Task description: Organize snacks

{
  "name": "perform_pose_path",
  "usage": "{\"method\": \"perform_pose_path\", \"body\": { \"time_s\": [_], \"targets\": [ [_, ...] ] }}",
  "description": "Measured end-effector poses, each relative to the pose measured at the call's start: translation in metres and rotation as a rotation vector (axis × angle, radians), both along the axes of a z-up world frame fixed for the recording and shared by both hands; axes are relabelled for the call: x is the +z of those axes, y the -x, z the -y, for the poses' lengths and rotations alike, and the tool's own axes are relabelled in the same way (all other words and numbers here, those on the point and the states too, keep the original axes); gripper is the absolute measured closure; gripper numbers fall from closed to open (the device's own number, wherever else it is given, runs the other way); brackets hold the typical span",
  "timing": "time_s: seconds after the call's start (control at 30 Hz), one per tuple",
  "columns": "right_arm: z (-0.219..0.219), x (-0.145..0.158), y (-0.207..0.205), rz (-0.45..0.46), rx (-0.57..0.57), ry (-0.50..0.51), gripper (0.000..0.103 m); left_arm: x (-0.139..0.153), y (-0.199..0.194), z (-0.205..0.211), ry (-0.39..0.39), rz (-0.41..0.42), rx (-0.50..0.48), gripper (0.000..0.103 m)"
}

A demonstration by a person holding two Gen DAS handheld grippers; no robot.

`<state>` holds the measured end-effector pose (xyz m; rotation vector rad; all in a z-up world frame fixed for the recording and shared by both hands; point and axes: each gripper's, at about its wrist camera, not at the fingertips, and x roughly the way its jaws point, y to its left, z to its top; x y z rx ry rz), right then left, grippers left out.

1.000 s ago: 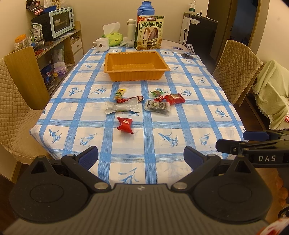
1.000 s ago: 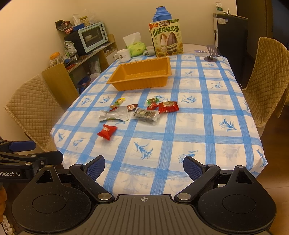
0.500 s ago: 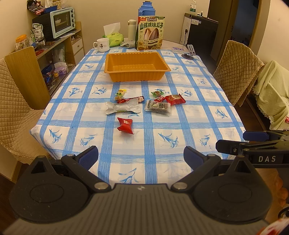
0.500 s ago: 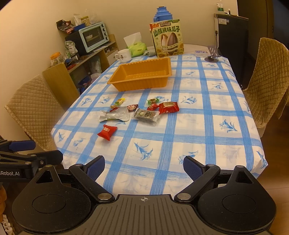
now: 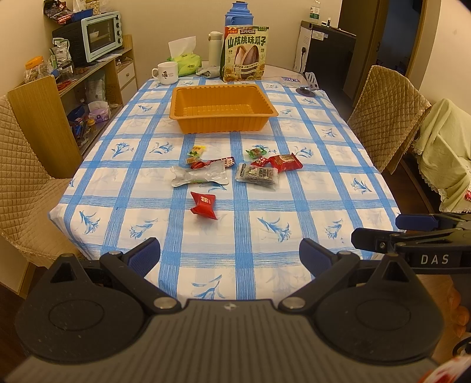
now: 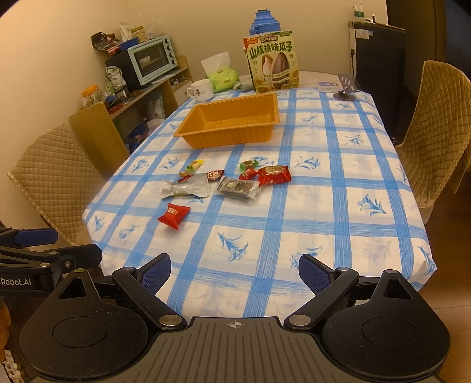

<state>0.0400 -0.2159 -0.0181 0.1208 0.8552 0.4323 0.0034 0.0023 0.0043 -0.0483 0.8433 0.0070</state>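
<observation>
Several snack packets lie mid-table on the blue checked cloth: a red packet (image 5: pixel 203 205) nearest me, a silver pouch (image 5: pixel 200 176), a dark clear packet (image 5: pixel 257 176), a bigger red packet (image 5: pixel 285 162) and small candies (image 5: pixel 196 151). An empty orange tray (image 5: pixel 223 122) stands beyond them. My left gripper (image 5: pixel 229 256) is open and empty at the table's near edge. My right gripper (image 6: pixel 234 272) is open and empty, to the right of the left one. The red packet (image 6: pixel 173 216) and tray (image 6: pixel 232 138) also show in the right wrist view.
A sunflower-seed bag (image 5: pixel 245 53), blue thermos (image 5: pixel 239 17), tissue pack (image 5: pixel 185 60), white mug (image 5: pixel 166 73) and phone stand (image 5: pixel 309 85) are at the far end. Quilted chairs (image 5: pixel 385 112) flank the table. A shelf with a toaster oven (image 5: pixel 101 35) is at the left.
Both views have shifted very slightly; the grippers stay open at the near edge and the snacks have not moved.
</observation>
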Motion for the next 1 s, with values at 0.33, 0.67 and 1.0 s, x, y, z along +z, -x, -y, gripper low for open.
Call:
{"method": "perform_pose_path", "body": {
  "time_s": [0.33,0.67,1.0],
  "targets": [
    [-0.003,-0.002,-0.002,-0.002,0.001,0.001,0.010,0.000,0.000,0.000,0.000,0.000,0.000,0.002],
    [-0.009,-0.004,-0.005,-0.009,0.002,0.002,0.010,0.002,-0.001,-0.002,0.000,0.000,0.000,0.002],
    [-0.010,-0.015,-0.017,-0.028,-0.001,-0.003,0.010,-0.004,-0.007,-0.009,0.002,0.002,-0.016,0.002]
  ]
}}
